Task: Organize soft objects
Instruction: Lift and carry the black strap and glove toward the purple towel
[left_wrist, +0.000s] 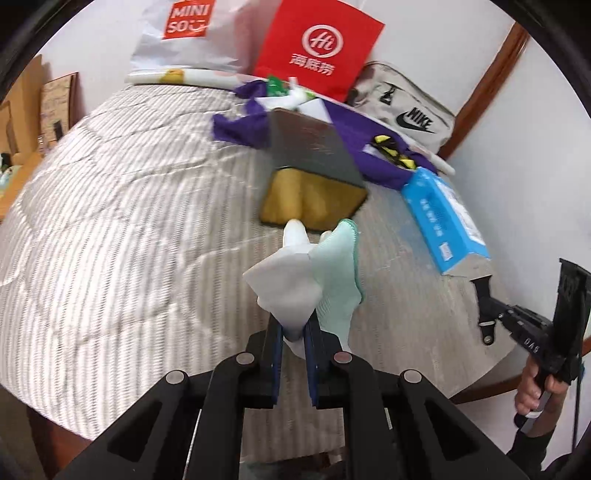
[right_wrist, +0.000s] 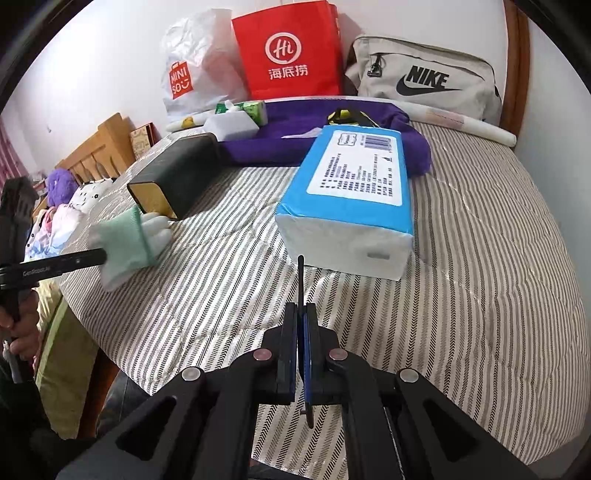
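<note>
My left gripper is shut on a white and mint-green soft cloth toy and holds it just in front of the open yellow-lined mouth of a dark box lying on its side on the striped bed. In the right wrist view the toy touches the box opening at the left. My right gripper is shut on a thin black flat strip, above the bed near the blue tissue pack. The right gripper also shows at the right edge of the left wrist view.
A purple garment lies behind the tissue pack. A red paper bag, a white Miniso bag and a grey Nike bag stand along the wall. A white block and a green packet lie nearby. The bed edge is at the left.
</note>
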